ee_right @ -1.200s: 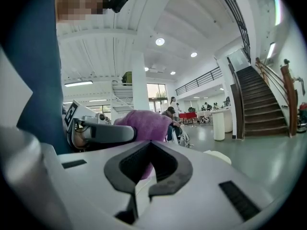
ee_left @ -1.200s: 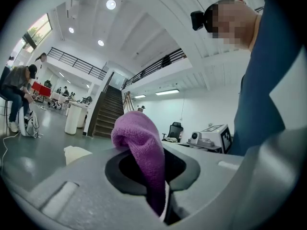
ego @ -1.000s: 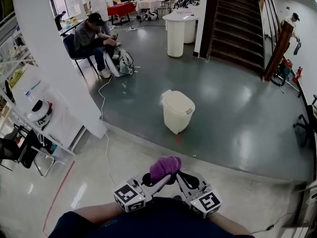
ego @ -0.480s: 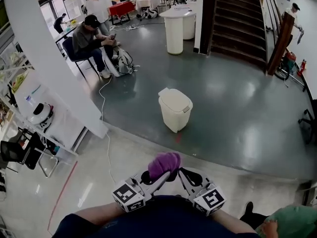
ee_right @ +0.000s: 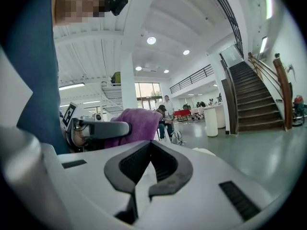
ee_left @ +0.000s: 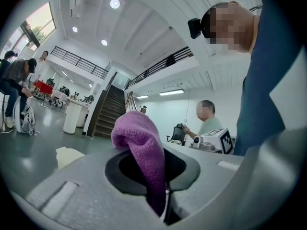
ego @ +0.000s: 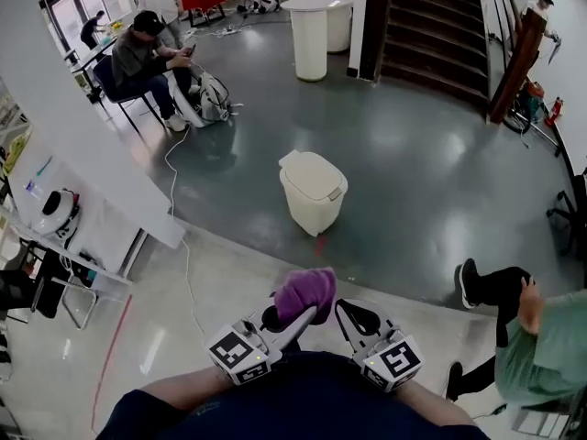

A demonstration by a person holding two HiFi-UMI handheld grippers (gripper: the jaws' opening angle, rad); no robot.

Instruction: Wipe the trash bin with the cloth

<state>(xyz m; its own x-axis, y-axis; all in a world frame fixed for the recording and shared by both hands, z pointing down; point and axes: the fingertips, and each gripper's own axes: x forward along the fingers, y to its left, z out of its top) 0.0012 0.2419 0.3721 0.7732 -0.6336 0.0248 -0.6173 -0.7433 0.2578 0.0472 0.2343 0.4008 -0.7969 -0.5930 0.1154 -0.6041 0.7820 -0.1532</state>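
A cream trash bin (ego: 314, 191) with a closed lid stands on the dark floor ahead, a few steps away. Its lid shows low in the left gripper view as the bin (ee_left: 68, 155) and just past the jaws in the right gripper view as the bin (ee_right: 205, 152). My left gripper (ego: 295, 317) is shut on a purple cloth (ego: 305, 292), which bunches up above its jaws as the cloth (ee_left: 144, 152). My right gripper (ego: 347, 316) is held close beside it, shut with nothing in it. The cloth (ee_right: 136, 125) shows to its left.
A seated person (ego: 512, 335) in a green shirt is at the right, feet stretched toward me. Another person (ego: 142, 62) sits on a chair at the far left, with a backpack (ego: 209, 97) beside. A white cable (ego: 179, 209) runs along the floor. White pillars (ego: 310, 44) and stairs (ego: 438, 35) stand beyond.
The view has advanced toward the bin, which now sits lower and slightly left. The person in green has come fully into view at right. Both grippers stay together, cloth still held.
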